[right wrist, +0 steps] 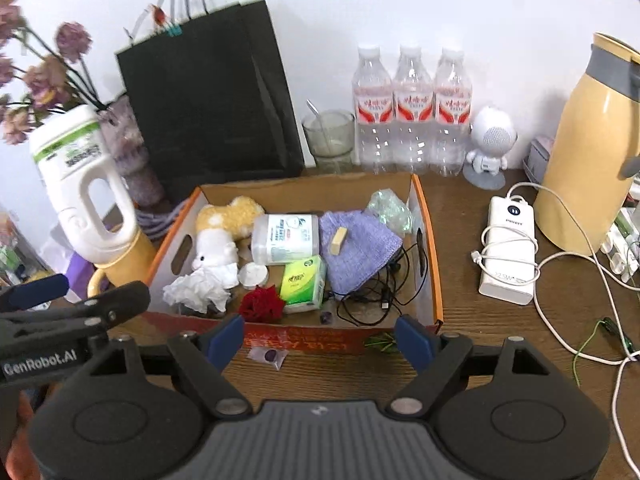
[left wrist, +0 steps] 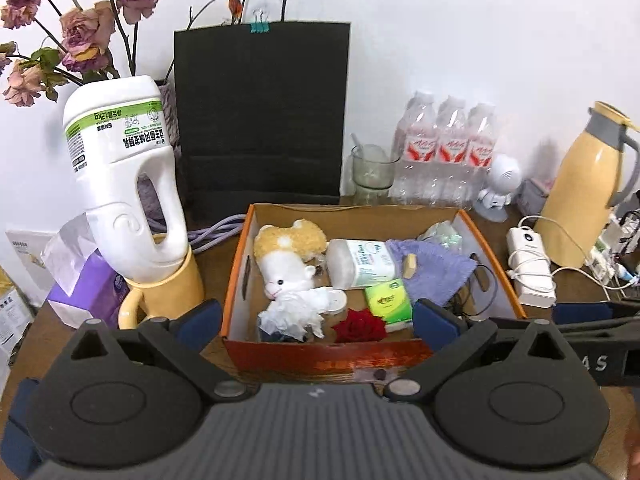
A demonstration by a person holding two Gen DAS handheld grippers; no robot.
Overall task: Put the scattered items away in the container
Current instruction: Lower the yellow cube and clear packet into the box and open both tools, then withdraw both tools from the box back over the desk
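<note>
Black bag [left wrist: 262, 112] behind box [left wrist: 236, 264]; bottles [left wrist: 448, 144] beside.

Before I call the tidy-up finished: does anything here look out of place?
Yes. A small clear packet lies on the table just outside the cardboard box, not inside. Also, a white jug stands upside down, leaning, in a yellow mug.

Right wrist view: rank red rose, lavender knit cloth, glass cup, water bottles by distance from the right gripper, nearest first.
From the right gripper:
1. Red rose, at the box's near wall, left of centre.
2. Lavender knit cloth, mid-box, right side.
3. Glass cup and water bottles, side by side behind the box at the wall; too close to call.
</note>
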